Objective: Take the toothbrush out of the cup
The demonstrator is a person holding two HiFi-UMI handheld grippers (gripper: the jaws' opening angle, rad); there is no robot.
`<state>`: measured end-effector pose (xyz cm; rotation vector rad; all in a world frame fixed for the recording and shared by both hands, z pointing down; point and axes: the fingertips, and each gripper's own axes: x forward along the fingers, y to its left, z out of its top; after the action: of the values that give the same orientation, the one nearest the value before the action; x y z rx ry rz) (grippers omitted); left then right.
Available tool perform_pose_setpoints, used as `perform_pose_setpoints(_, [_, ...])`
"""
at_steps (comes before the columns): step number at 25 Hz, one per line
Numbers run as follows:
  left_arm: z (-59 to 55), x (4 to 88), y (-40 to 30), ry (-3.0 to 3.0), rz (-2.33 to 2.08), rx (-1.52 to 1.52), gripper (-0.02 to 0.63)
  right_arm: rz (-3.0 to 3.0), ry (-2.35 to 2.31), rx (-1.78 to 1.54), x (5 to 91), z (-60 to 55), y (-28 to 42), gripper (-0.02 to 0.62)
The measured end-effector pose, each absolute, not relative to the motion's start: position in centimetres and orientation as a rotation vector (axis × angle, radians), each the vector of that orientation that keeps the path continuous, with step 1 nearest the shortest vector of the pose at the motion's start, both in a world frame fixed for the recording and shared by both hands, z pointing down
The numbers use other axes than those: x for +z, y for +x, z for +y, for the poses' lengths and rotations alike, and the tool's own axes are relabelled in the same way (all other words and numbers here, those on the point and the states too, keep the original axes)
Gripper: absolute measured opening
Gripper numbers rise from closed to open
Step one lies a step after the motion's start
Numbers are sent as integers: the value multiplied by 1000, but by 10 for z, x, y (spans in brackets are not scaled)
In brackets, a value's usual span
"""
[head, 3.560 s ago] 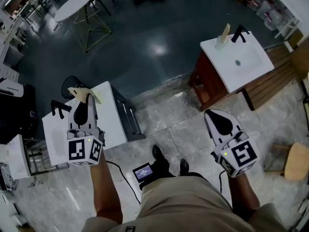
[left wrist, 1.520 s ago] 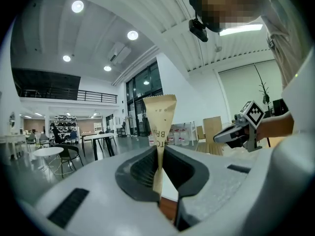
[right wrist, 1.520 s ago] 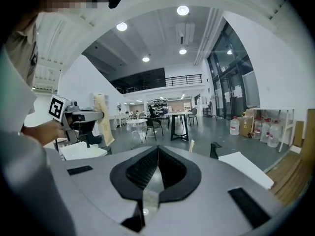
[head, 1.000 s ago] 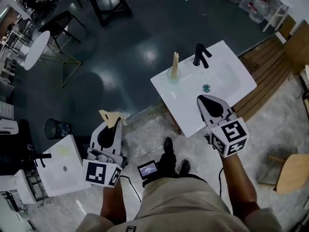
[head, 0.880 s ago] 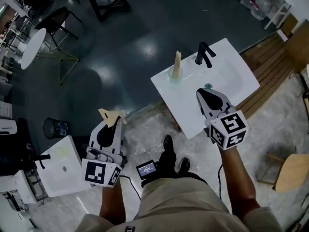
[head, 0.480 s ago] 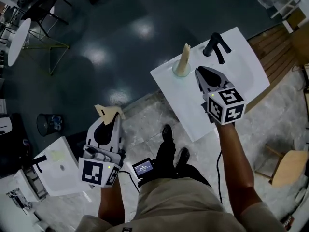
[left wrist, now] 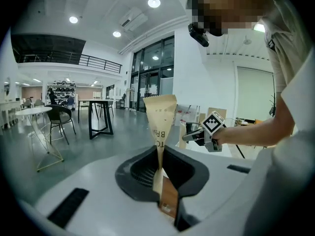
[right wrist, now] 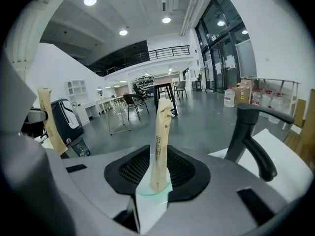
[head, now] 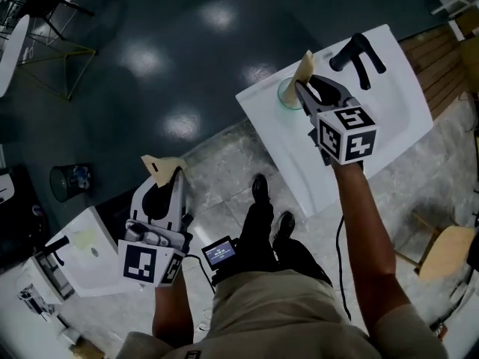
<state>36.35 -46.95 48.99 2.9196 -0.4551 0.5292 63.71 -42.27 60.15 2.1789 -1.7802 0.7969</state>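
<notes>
A clear cup (head: 288, 96) stands at the corner of a white sink top (head: 299, 163), and a toothbrush in a brown paper wrap (head: 304, 66) stands up in it. My right gripper (head: 302, 90) is right at the cup. In the right gripper view the toothbrush (right wrist: 161, 141) and cup (right wrist: 153, 189) show between the wide, open jaws of the right gripper (right wrist: 158, 168), and nothing touches the pads. My left gripper (head: 177, 176) hangs low at the left, shut on another paper-wrapped toothbrush (head: 162, 166). That packet (left wrist: 160, 127) rises from the left gripper (left wrist: 158, 168).
A black faucet (head: 361, 51) stands on the sink just right of the cup, close to my right gripper. A second white sink unit (head: 82, 253) is at lower left, beside a dark bin (head: 71, 179). A wooden chair (head: 443, 250) stands at right.
My right gripper has come forward and down over the sink until its tips reach the cup. The left gripper has sunk a little, still holding its packet.
</notes>
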Motion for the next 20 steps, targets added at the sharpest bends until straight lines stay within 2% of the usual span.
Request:
perform_pose_setpoints(3, [-473,498,360,2911,-461,555,31,-1758,2164,784,609,-426,636,93])
perform_pose_setpoints(5, [-476,500,359,2908,-462,559,31,-1741,2162,761,610,-427,637,37])
perform_pose_setpoints(7, [-478,502,358,2905,-463,557,31,-1734,2165,742,609,-428,637,23])
perform_pose_setpoints(20, [-464,471,349,2958,-527,481,31,-1754,2279,527,531,-410,641,17])
